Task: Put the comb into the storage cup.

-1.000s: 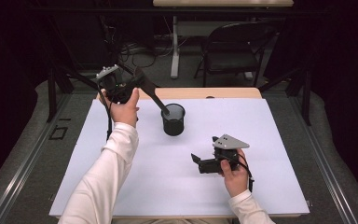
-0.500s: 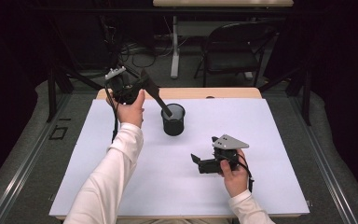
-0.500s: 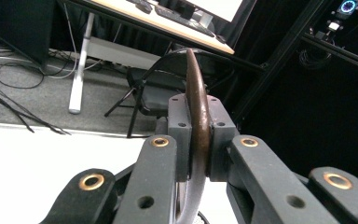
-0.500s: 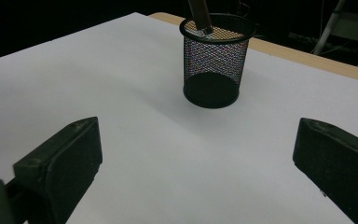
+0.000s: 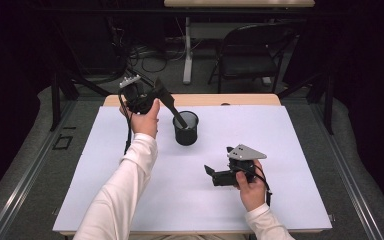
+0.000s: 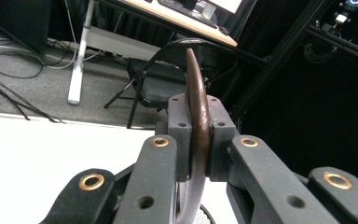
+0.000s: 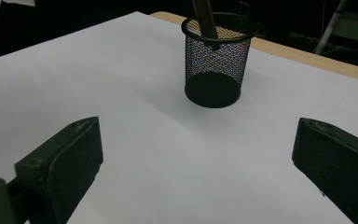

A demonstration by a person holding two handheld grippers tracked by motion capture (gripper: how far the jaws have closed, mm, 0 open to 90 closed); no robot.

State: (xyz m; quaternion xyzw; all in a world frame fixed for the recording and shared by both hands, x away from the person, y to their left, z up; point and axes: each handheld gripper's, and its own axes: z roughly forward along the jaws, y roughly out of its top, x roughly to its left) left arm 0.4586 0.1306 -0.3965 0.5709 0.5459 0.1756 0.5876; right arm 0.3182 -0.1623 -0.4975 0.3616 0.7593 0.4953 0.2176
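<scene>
Left tool point(image 5: 156, 95) is clenched on a dark, curved utensil point(image 6: 197, 107), looks like a spoon or spatula handle, gripped flat between the pads. The utensil slants down from the tool to the mesh cup point(image 5: 186, 128), its lower end already inside the rim; in the right gripper view that end point(image 7: 204, 18) sits just past the near rim. The cup stands upright on the white bench point(image 5: 290, 150), toward the far side, near the middle.

Right tool point(image 5: 211, 173) is released, jaws wide, nothing between them. It rests low on the bench, well apart from the cup, pointing at it.

Step in hand, as I read it: dropping the utensil into the cup. To do it well:
- lower along the utensil's own slant, so the tip slides down the wall instead of levering on the rim
- the cup is light mesh and likely to tip or skid if pushed sideways, so keep side force off it
- let go only once the tip looks bottomed out, else it may drop and knock the cup
- open the jaws fully, then lift clear so the pads don't drag the handle back out
- right tool could steady the cup if it starts to shift.
</scene>
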